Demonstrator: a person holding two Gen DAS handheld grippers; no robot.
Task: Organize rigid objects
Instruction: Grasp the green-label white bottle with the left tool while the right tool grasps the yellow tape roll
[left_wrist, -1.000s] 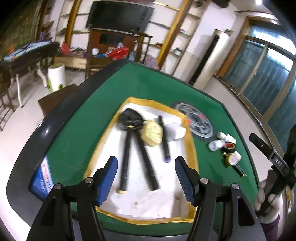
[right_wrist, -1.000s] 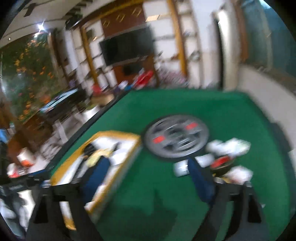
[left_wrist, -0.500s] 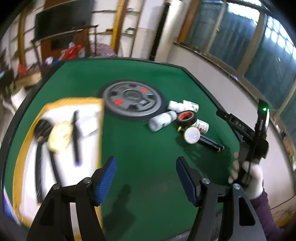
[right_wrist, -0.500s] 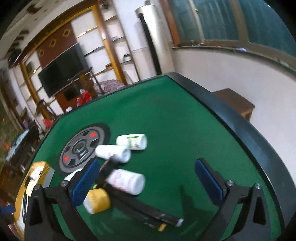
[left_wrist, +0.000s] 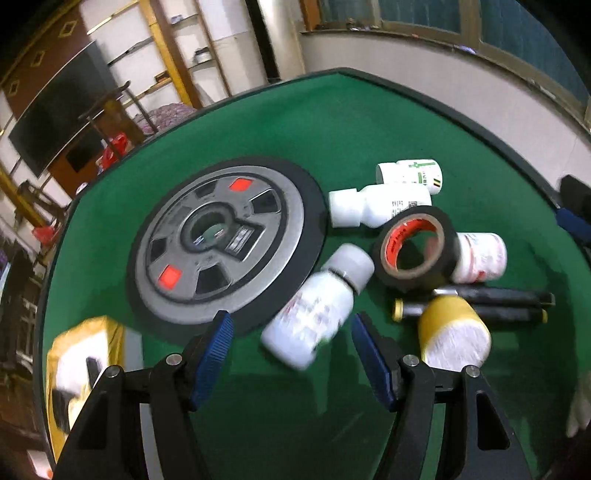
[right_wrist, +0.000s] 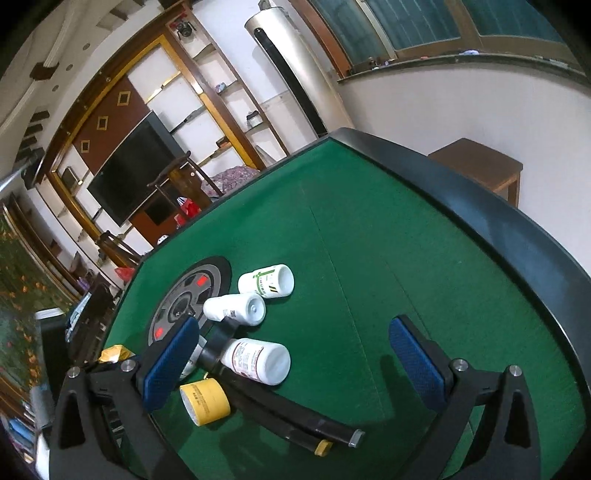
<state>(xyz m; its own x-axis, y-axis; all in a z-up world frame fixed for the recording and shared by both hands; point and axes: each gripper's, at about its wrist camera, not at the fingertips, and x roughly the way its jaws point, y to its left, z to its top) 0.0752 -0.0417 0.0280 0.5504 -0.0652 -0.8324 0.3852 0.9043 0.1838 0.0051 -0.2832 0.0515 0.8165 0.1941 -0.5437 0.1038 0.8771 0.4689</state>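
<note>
White plastic bottle (left_wrist: 314, 317) lying at lower centre on the green worktop (left_wrist: 369, 122), framed by the spread, empty fingers of the left gripper (left_wrist: 291, 345); advisably straddle its body squarely, clear of the tape roll (left_wrist: 415, 249), before closing.

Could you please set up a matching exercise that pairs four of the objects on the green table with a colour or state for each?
Column 1:
1. tape roll
2. weight plate
3. yellow-capped bottle
4. left gripper

Column 2:
A. lies flat, grey with red squares
B. open, blue pads, a white bottle just ahead
C. black outside, red core
D. on its side beside black pens

Pairs: 1-C, 2-A, 3-D, 4-B
</note>
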